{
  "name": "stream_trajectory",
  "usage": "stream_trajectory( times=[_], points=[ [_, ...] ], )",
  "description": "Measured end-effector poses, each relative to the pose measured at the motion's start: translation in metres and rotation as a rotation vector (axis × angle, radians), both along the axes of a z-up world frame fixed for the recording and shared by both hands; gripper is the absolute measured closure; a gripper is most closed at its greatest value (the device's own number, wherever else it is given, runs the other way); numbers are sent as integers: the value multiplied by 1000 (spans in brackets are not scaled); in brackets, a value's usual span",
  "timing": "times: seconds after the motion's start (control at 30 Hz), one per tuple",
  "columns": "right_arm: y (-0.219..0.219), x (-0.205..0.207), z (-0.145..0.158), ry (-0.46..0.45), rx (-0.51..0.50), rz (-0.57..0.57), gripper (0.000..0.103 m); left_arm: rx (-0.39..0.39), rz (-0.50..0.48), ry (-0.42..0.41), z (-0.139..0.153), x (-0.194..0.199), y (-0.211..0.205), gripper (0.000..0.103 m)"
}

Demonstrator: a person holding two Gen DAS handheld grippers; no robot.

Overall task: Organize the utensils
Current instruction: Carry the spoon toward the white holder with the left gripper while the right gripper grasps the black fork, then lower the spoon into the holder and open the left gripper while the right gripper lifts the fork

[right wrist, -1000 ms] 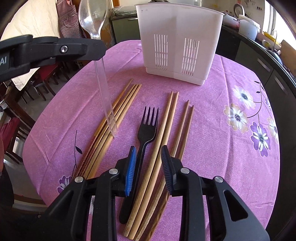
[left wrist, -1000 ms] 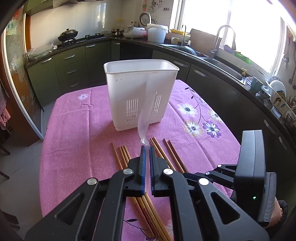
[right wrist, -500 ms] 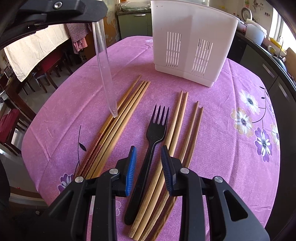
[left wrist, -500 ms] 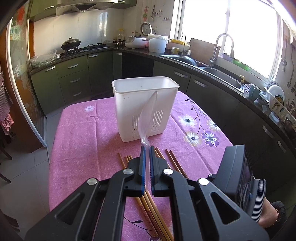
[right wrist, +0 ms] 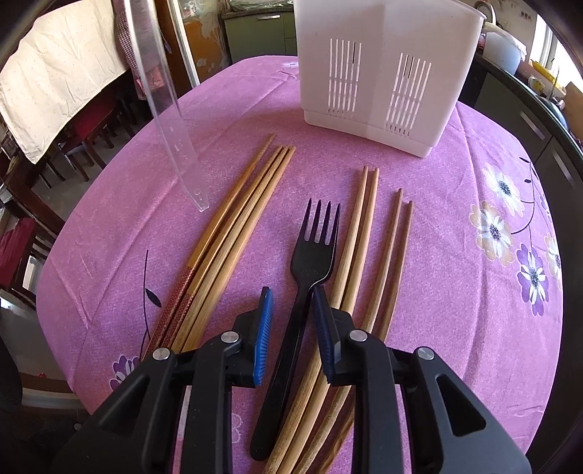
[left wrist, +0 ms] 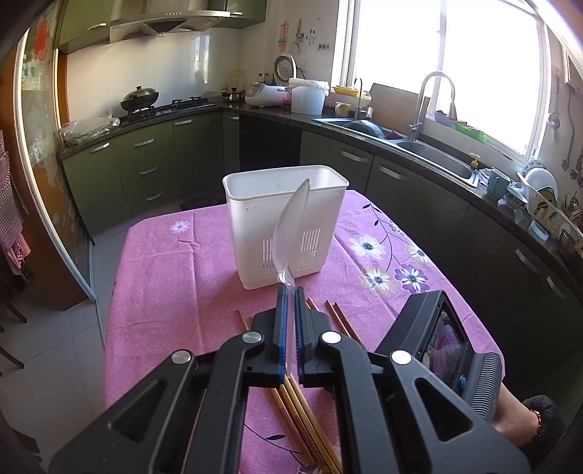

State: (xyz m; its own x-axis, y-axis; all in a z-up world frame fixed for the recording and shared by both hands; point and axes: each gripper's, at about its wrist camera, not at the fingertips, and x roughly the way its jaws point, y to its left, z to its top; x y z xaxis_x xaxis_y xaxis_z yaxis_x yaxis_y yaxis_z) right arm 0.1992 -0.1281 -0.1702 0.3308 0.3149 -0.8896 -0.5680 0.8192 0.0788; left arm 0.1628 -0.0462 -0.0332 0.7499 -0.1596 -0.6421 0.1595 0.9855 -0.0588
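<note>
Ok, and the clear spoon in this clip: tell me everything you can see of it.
The clear spoon looks like transparent plastic, with a long flat handle and a narrow bowl. The left hand-held gripper is shut on its handle, holding it in the air, bowl up and seen edge-on in front of the white utensil holder. In the right wrist view its handle hangs slanted above the pink tablecloth, its tip near the chopsticks but apparently not touching them.

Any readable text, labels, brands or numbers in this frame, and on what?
None can be read.
Clear spoon handle: small embossed marks near the tip, too small to read.
Wall stickers by the window: blurred.
Left gripper, white bin, black fork, chopsticks: no print visible.
</note>
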Motion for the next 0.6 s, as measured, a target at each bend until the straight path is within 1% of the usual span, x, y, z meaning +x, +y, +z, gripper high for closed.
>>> stream_trajectory(
  times=[0.13,0.17,0.2,0.33,0.43,0.6],
  points=[
    [4,-2,0,-28,-25,1,82,1,0,0,0,-1,0,99],
    [6,-3,-1,-31,-24,6,85,1,1,0,0,-1,0,99],
    [6,-4,-1,-31,-17,7,91,1,2,-1,0,-1,0,99],
    [6,-9,-2,-51,-7,2,93,0,6,-3,1,-1,1,99],
    [0,-9,4,-57,36,-4,93,-2,9,-7,4,-1,4,99],
    [-25,-11,40,-121,149,-38,94,-17,17,-27,19,3,9,99]
  ],
)
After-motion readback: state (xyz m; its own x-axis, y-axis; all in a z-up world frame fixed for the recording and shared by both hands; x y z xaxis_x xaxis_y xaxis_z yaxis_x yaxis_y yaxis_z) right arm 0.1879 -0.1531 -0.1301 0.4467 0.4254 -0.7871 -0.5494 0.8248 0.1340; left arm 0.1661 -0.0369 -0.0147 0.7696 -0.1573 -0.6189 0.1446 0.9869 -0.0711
